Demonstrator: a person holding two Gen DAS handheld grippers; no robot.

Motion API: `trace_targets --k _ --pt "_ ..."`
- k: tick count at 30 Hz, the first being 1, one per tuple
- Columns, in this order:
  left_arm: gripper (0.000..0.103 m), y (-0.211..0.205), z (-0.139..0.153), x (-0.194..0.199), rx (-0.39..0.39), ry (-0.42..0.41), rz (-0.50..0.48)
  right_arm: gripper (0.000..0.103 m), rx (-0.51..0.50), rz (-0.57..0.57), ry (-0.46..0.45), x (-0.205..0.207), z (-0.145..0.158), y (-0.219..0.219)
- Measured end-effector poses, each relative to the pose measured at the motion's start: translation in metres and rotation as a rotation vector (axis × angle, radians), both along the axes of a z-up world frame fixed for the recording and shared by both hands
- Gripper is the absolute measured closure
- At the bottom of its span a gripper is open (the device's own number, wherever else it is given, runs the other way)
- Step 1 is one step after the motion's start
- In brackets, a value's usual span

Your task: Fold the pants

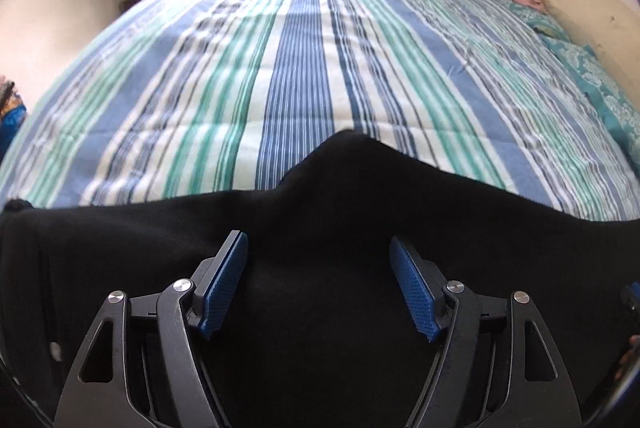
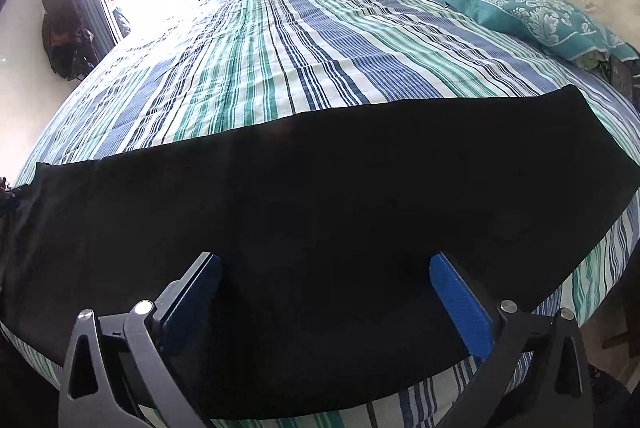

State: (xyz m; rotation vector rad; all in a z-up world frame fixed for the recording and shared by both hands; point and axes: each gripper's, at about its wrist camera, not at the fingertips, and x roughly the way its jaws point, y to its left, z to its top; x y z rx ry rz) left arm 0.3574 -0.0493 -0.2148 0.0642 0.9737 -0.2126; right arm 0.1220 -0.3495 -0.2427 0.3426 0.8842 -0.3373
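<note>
Lying flat along the near edge of the striped blue-green bed (image 2: pixel 280 68), the black fabric pants (image 2: pixel 320 208) wait beneath both released grippers, left gripper (image 1: pixel 319 268) and right gripper (image 2: pixel 326 282), jaws spread. Pinching one layer could skew the fold; beyond the pants, bed room is ample.
</note>
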Motion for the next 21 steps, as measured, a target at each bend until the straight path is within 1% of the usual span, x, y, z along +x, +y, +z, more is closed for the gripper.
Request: trace_targets --k 1,2,4,7,9,11,13,14,15,17,18,20,21 --pt "0.027 0.005 -0.001 -0.003 -0.036 -0.035 -0.001 0.000 0.001 0.004 -0.004 -0.001 0.003 -0.001" --pt "0.027 0.004 0.000 -0.004 -0.031 -0.040 -0.002 0.000 -0.005 0.005 -0.005 -0.001 0.006 -0.001" --pt "0.025 -0.002 -0.002 -0.007 0.007 -0.051 -0.013 0.000 -0.022 -0.005 -0.030 -0.006 0.015 -0.003" --pt "0.024 -0.003 -0.003 -0.008 0.007 -0.056 -0.018 0.000 -0.003 -0.009 -0.104 -0.012 0.031 -0.018" --pt "0.023 -0.003 -0.003 -0.009 0.010 -0.066 -0.019 0.000 0.010 -0.014 -0.114 -0.008 0.036 -0.038" --pt "0.023 -0.004 -0.002 -0.009 0.016 -0.072 -0.020 0.000 0.055 -0.009 -0.068 0.004 0.029 -0.068" --pt "0.023 -0.004 -0.003 -0.009 0.018 -0.076 -0.020 0.000 0.087 -0.015 0.012 0.015 0.014 -0.105" --pt "0.022 -0.004 -0.003 -0.009 0.020 -0.078 -0.021 0.000 0.094 -0.027 0.047 0.017 0.005 -0.125" --pt "0.022 -0.005 -0.003 -0.010 0.023 -0.080 -0.022 0.000 0.093 -0.046 0.058 0.017 -0.002 -0.145" --pt "0.022 -0.005 -0.003 -0.011 0.025 -0.085 -0.021 0.000 0.108 -0.071 0.023 0.013 -0.003 -0.180" --pt "0.022 -0.005 -0.003 -0.011 0.026 -0.087 -0.022 0.000 0.144 -0.096 -0.001 0.009 -0.004 -0.195" --pt "0.021 -0.006 -0.004 -0.011 0.032 -0.091 -0.022 0.000 0.243 -0.155 -0.086 -0.001 -0.002 -0.221" --pt "0.021 -0.006 -0.004 -0.011 0.034 -0.092 -0.022 0.000 0.262 -0.187 -0.119 -0.007 0.002 -0.229"
